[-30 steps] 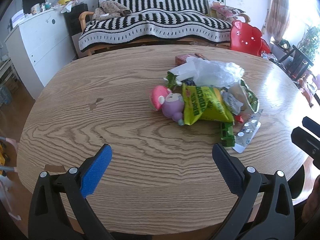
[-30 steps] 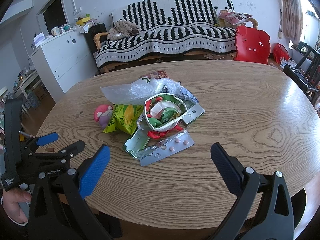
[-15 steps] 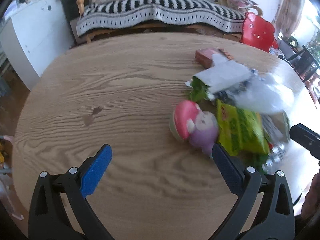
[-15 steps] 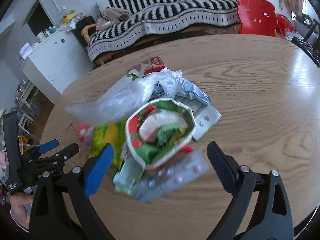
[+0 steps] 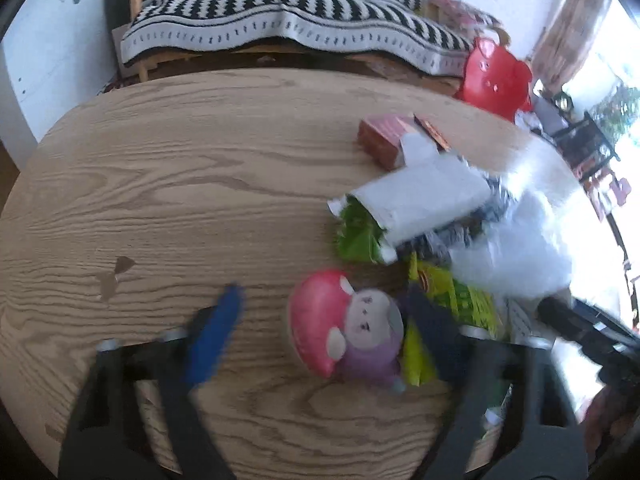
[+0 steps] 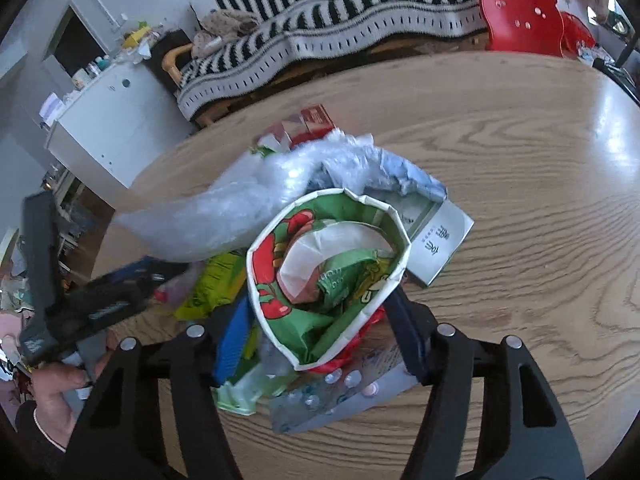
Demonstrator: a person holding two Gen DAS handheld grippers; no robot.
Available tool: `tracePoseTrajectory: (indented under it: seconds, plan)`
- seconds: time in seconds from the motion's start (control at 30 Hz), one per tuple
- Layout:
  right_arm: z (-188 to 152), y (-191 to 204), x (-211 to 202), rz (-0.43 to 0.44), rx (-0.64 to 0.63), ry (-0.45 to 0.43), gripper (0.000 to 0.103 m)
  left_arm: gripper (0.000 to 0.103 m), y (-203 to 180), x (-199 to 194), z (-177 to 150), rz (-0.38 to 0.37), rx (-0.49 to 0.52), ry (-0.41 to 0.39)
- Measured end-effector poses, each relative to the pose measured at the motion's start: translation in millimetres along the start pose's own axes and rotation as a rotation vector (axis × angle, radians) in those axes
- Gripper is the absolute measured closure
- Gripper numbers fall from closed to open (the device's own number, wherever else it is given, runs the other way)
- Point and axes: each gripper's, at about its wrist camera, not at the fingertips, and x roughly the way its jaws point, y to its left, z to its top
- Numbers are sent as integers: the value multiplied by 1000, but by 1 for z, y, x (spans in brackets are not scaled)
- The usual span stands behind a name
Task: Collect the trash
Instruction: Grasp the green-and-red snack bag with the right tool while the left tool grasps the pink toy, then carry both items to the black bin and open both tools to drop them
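Here, a glossy pink-and-purple toy point(image 5: 346, 326) sits between the left gripper point(image 5: 320, 332) pads, whose jaws have just been closing; contact is too blurred to tell. The right gripper point(image 6: 320, 330), also just closing, straddles a crumpled green-and-red paper bag point(image 6: 328, 276) without clearly pinching it. Crinkly clear plastic point(image 6: 240, 208) and a foil blister pack point(image 6: 340, 392) lie heaped together. Both grippers stand nearer the pile than a second ago. The grained oak table point(image 6: 540, 200) fronts a striped sofa point(image 6: 340, 12).

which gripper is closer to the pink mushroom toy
Left. The left gripper has been closing with the pink mushroom toy between its fingers. The right gripper sits further along the pile, straddling the paper cup.
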Motion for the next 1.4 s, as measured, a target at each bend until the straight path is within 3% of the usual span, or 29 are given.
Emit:
tracePoseTrajectory:
  seconds: [0.03,0.17,0.2,0.4,0.6,0.77,0.93,1.07,1.13,1.27,1.4]
  plan:
    - [0,0,-6,2,-6,-16,41,50,-2,-2,-2,-28,8,5]
    - [-1,1,-26,20,-18,-68,42,60,-6,-20,-9,36,13,-27]
    - [-1,0,-31,24,-17,-84,42,83,-4,-29,-11,37,-7,-42]
    - [-2,-7,-63,27,-24,-151,42,83,5,-72,-12,69,-35,-133]
    - [-15,-42,-110,-2,22,-223,42,83,-20,-100,-4,3,-14,-201]
    - [-41,-98,-169,-98,93,-300,42,84,-113,-114,-9,-116,120,-251]
    - [-94,-195,-254,-294,240,-371,42,84,-253,-122,-39,-363,329,-233]
    - [-154,-284,-296,-427,433,-317,42,83,-369,-111,-92,-535,519,-163]
    - [-180,-320,-303,-452,528,-270,42,83,-417,-96,-128,-602,613,-105]
    - [-221,-382,-305,-465,690,-196,42,83,-492,-60,-183,-689,745,15]
    - [-242,-418,-298,-447,776,-155,41,83,-531,-18,-221,-664,841,66]
